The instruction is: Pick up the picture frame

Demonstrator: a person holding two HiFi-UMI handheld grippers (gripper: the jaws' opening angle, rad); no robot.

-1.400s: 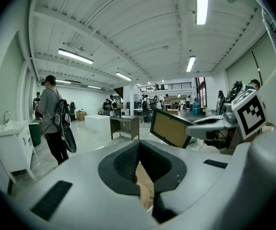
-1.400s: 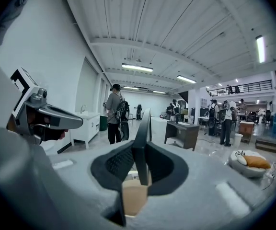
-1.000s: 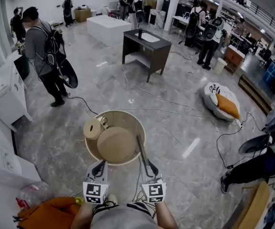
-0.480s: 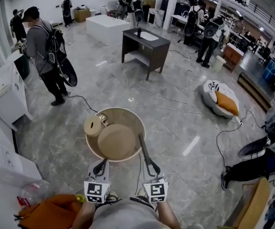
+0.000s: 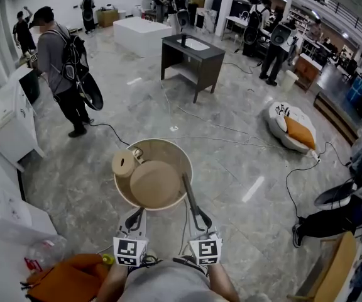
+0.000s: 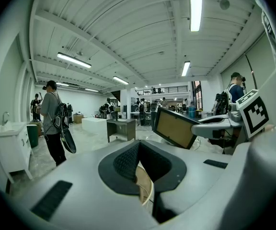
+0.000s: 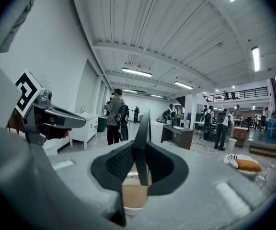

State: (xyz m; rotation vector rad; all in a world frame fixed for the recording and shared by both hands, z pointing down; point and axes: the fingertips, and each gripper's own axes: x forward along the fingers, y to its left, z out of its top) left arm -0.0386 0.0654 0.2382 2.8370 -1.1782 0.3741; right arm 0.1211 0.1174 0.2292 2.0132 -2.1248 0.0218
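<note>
The picture frame (image 5: 189, 197) is a thin dark-rimmed panel with a tan back, held off the floor. In the head view it shows edge-on, reaching over the near rim of a round beige tub (image 5: 175, 153). My right gripper (image 5: 197, 219) is shut on the frame's near end. In the right gripper view the frame (image 7: 142, 128) stands upright between the pads of my right gripper (image 7: 140, 158). The left gripper view shows the frame's tan back (image 6: 176, 127) off to the right. My left gripper (image 5: 134, 218) (image 6: 139, 150) is beside the tub's near rim, shut, holding nothing.
The tub holds a tan domed disc (image 5: 154, 182) and a small tan cylinder (image 5: 123, 163). A person with a backpack (image 5: 61, 61) stands at the left by a white cabinet (image 5: 8, 128). A dark desk (image 5: 190, 58), floor cables, a cushioned bed (image 5: 294, 131) and an orange cloth (image 5: 68, 279) lie around.
Both grippers have shifted slightly against the tub. The frame stays in the right gripper's grip.
</note>
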